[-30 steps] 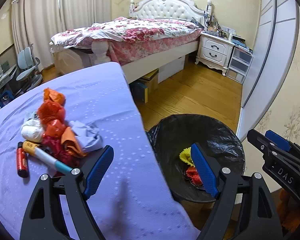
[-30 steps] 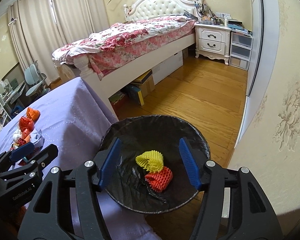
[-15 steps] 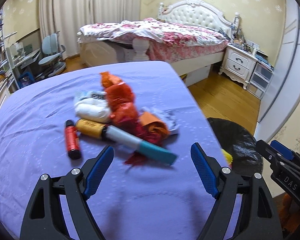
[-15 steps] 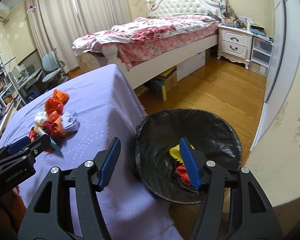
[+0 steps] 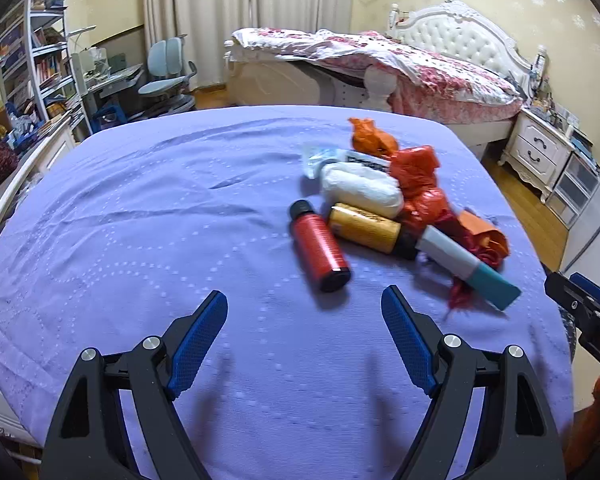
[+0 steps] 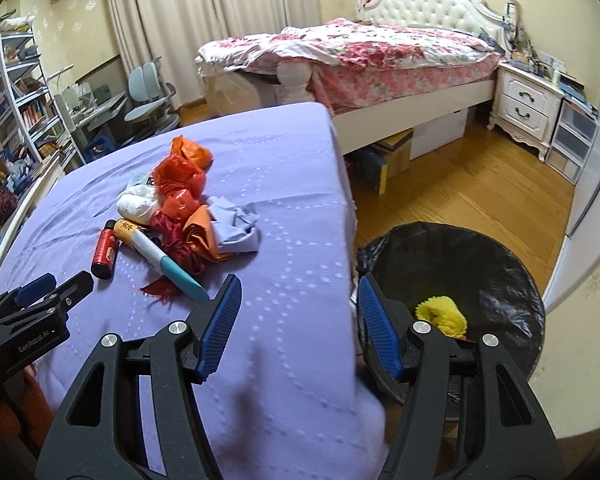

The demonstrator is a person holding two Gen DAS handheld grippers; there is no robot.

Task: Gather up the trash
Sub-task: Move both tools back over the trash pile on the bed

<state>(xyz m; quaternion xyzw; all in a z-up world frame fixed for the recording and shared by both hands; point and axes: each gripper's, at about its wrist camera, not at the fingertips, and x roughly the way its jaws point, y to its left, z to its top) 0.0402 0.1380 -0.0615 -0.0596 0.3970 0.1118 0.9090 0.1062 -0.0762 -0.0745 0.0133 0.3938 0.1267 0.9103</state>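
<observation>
A pile of trash lies on the purple-covered table [image 5: 140, 240]: a red bottle [image 5: 319, 251], a yellow bottle [image 5: 364, 227], a white and teal tube [image 5: 466, 266], a white wad [image 5: 360, 189], orange and red plastic bags [image 5: 414, 168] and a crumpled pale cloth [image 6: 236, 228]. My left gripper [image 5: 304, 336] is open and empty, just short of the red bottle. My right gripper [image 6: 298, 322] is open and empty over the table's right edge [image 6: 346, 240]. A black-lined bin [image 6: 480, 264] on the floor holds yellow foam netting [image 6: 440, 314].
A bed with a floral quilt [image 6: 360, 48] stands behind the table. A white nightstand [image 6: 526, 104] and plastic drawers [image 6: 576, 136] line the right wall. A desk, chair [image 5: 168, 68] and bookshelf [image 5: 32, 60] fill the left. Wooden floor [image 6: 460, 184] lies between bed and bin.
Both grippers have swung left from the bin toward the table. The trash pile now sits ahead of my left gripper. Both stayed open and empty.
</observation>
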